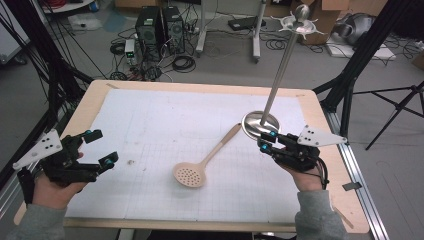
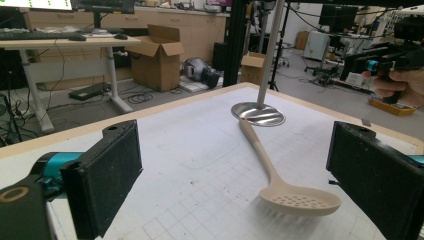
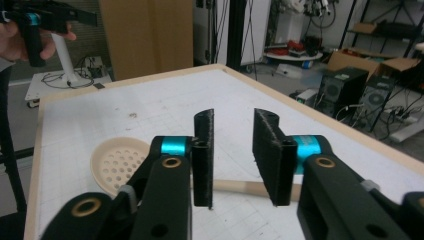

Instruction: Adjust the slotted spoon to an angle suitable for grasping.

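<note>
A wooden-edged table [image 1: 95, 100] covered by a white gridded mat [image 1: 165, 120] is seen from above, with a person's two hands reaching in from the near edge, each holding a black two-jaw gripper. The left gripper [image 1: 101, 148] hovers over the mat's left side, its jaws spread wide apart and holding nothing; in the left gripper view its two black pads frame the scene with a broad gap between them. The right gripper [image 1: 266, 140] sits at the right side of the mat, just beside the round base of a metal stand [image 1: 261, 124], its jaws partly apart with a narrow gap and nothing gripped between them. A beige slotted spoon [image 1: 200, 163] lies flat near the middle of the mat, its perforated bowl toward the person and its handle angling away toward the stand's base, the handle tip at or very close to the base. In the right gripper view the spoon's handle passes behind the gap between the jaws, lying on the mat. The stand's thin pole rises tall and tilts in the picture, topped by a hooked ring and a ball. Beyond the table, computer towers [image 1: 160, 27], cables and cardboard boxes [image 2: 160, 55] sit on the floor.
</note>
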